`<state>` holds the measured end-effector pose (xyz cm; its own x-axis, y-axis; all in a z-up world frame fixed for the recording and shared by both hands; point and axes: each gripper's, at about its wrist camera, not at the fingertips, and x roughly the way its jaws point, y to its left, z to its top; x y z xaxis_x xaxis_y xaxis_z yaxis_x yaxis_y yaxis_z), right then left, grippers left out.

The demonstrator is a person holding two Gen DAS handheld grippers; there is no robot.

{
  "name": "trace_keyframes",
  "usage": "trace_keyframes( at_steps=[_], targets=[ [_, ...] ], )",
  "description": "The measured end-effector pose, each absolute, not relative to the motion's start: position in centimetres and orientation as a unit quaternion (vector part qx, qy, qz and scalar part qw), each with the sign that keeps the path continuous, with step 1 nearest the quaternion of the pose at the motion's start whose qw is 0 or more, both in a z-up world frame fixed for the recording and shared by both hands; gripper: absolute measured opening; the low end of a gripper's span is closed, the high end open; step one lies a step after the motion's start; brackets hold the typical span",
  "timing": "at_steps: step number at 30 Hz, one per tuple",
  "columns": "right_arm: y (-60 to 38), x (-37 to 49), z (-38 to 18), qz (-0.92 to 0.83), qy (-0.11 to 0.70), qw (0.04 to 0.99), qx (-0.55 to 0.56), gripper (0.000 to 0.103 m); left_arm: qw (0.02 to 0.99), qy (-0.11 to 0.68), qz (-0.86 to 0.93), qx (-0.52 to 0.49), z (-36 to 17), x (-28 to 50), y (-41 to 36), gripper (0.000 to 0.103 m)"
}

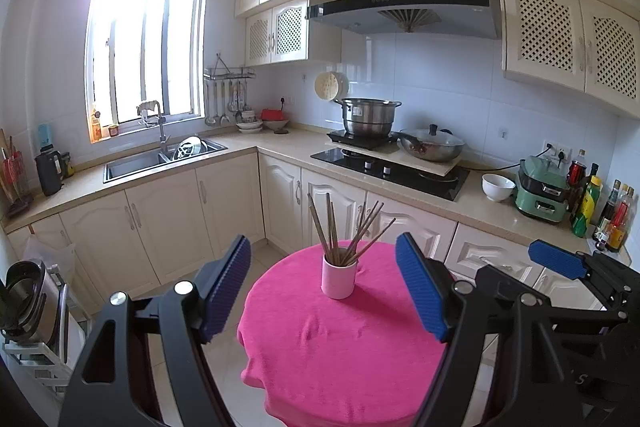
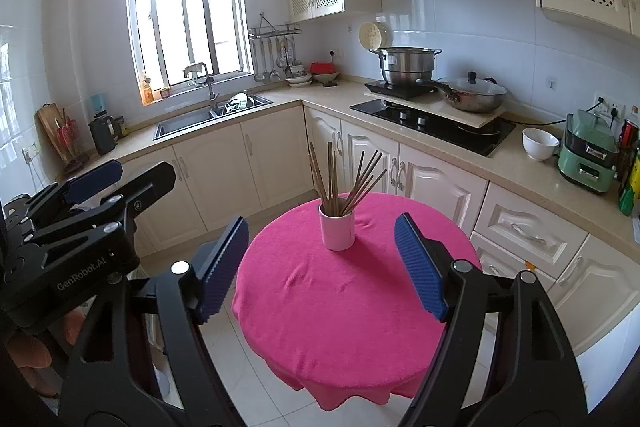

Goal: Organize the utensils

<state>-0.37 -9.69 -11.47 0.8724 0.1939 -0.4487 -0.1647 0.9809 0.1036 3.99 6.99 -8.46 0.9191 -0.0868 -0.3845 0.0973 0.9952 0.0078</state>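
1. Near the tabletop's (image 1: 344,355) far edge stands the pink cup (image 1: 338,277), chopsticks (image 1: 348,231) fanned inside.
2. Left gripper (image 1: 324,291) and right gripper (image 2: 320,263) hover spread, empty.
3. Judgement: pinch one chopstick high, lift vertically.

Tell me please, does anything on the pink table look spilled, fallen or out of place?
Nothing stands out. The white cup stands upright on the pink cloth, with the chopsticks fanned out inside it. Both the left gripper and right gripper are open and empty.
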Motion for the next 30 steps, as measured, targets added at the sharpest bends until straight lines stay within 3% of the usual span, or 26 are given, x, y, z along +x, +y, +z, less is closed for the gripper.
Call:
trace_keyframes(
  at_steps=[19, 30],
  targets=[
    [-8.3, 2.3, -11.7, 0.087, 0.251, 0.963, 0.036, 0.075, 0.977, 0.206, -0.051, 0.019, -8.8, 7.1, 8.2, 0.074],
    [-9.4, 8.5, -14.4, 0.102, 0.284, 0.952, 0.045, 0.075, 0.969, 0.244, -0.032, 0.025, -11.5, 13.0, 7.3, 0.075]
  ],
)
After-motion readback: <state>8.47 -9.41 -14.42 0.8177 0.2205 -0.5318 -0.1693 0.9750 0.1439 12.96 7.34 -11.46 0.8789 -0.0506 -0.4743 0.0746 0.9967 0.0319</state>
